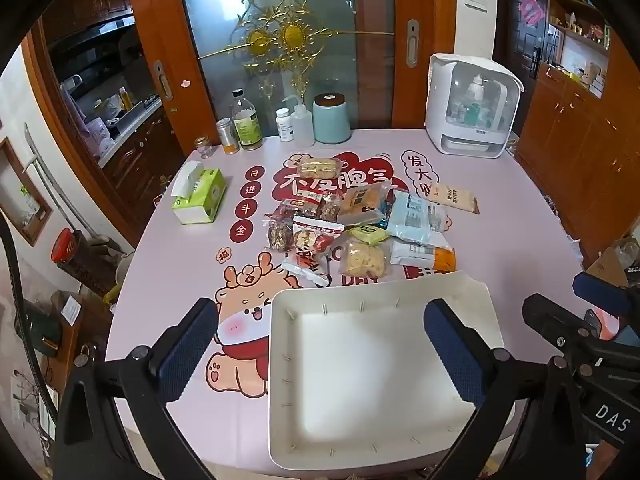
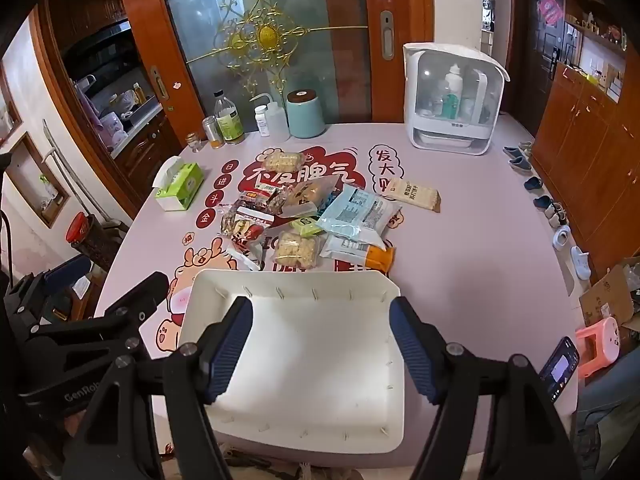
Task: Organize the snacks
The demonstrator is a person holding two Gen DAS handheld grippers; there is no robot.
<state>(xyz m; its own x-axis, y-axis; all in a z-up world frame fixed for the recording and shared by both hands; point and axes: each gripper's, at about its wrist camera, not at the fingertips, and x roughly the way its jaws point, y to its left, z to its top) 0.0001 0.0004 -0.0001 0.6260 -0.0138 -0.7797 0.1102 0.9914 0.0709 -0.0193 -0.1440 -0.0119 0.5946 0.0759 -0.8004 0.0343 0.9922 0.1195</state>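
Note:
A pile of snack packets (image 1: 360, 224) lies in the middle of the pink table; it also shows in the right wrist view (image 2: 312, 220). A separate biscuit pack (image 1: 320, 168) lies behind it, and a brown bar packet (image 1: 454, 198) to the right. An empty white tray (image 1: 280, 360) sits at the near edge, also in the right wrist view (image 2: 396, 380). My left gripper (image 1: 320, 344) is open and empty over the tray's left side. My right gripper (image 2: 322, 344) is open and empty above the tray.
A green tissue box (image 1: 198, 196) sits at the left. Bottles, jars and a teal canister (image 1: 330, 118) stand along the far edge. A white appliance (image 1: 470, 106) stands at the back right. Shoes and a cabinet line the floor on the right (image 2: 560, 216).

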